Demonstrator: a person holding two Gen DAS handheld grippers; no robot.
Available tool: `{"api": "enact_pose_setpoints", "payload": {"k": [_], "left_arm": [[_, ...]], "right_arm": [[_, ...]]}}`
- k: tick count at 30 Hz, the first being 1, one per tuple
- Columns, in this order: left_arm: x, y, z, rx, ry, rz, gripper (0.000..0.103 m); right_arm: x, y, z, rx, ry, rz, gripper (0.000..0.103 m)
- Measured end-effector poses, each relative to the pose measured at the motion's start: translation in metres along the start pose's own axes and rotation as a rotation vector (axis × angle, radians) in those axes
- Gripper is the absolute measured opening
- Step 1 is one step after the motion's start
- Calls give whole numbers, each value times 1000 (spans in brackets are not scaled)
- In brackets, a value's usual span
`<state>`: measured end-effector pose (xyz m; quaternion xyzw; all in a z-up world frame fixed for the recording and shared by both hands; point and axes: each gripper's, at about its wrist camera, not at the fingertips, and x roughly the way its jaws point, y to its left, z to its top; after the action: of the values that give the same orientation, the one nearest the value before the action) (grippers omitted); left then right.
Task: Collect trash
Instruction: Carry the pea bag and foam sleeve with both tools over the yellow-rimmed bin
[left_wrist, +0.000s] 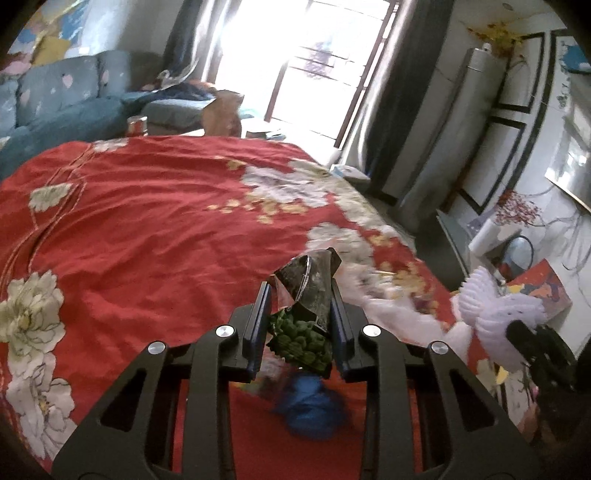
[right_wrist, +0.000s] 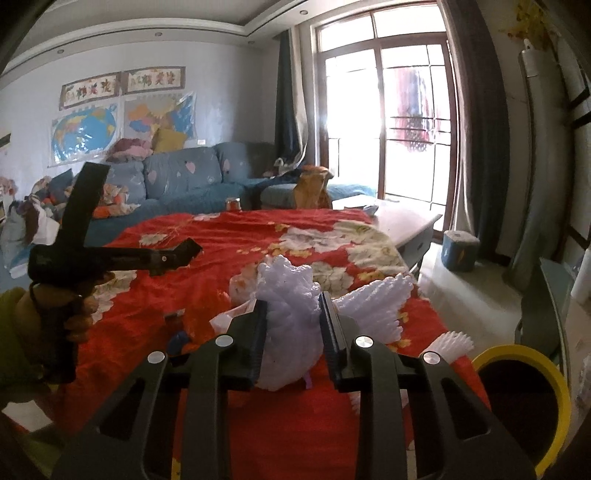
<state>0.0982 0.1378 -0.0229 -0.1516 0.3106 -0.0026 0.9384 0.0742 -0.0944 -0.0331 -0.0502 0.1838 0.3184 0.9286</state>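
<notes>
L gripper (left_wrist: 300, 295) has its jaws pulled in tight on a crumpled snack wrapper (left_wrist: 306, 295), dark foil w/ green print, lifted clear above the red cloth (left_wrist: 147, 221). Under it on the cloth, near edge: a blurred blue wad (left_wrist: 310, 406), plus white bits just right of the wrapper.

R gripper (right_wrist: 291, 310) is clamped the same way on a white foam net (right_wrist: 288, 314), also up off the cloth; more foam net (right_wrist: 373, 299) lies just right of it on the cloth's right side. Yellow-rimmed bin (right_wrist: 524, 362) sits near right, beside the table edge, mouth open and dark.

L hand (right_wrist: 74, 317) w/ its gripper handle shows at left in the R view.

Far: blue sofa (right_wrist: 192, 181), bright window (right_wrist: 388, 122), small can (right_wrist: 233, 204) at the cloth's far edge.
</notes>
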Motion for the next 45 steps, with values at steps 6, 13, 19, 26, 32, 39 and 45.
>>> {"api": "enact_pose_setpoints", "payload": {"k": [6,13,19,26,32,39,45], "left_arm": [[-4,-37,1,55,-3,-53,23],[0,-72,-2,109,6,-87,23],[3,-99,-3,143,8,-124,23],[11,-134,-4,184,10,-176,23],[22,-165,-8,222,23,-217,23],[37,-197,-17,272,56,-249,23],[54,-226,-26,312,92,-275,23]], "right_arm": [[-13,-12,2,26,-24,-42,26],[-28,-32,5,68,-54,-94,26],[-40,-53,6,120,-69,-129,26],[-53,-89,1,217,-65,-182,26],[-62,-123,-7,296,-52,-240,26],[-67,-164,-22,391,-16,-286,26],[-70,-193,-35,462,17,-302,26]]}}
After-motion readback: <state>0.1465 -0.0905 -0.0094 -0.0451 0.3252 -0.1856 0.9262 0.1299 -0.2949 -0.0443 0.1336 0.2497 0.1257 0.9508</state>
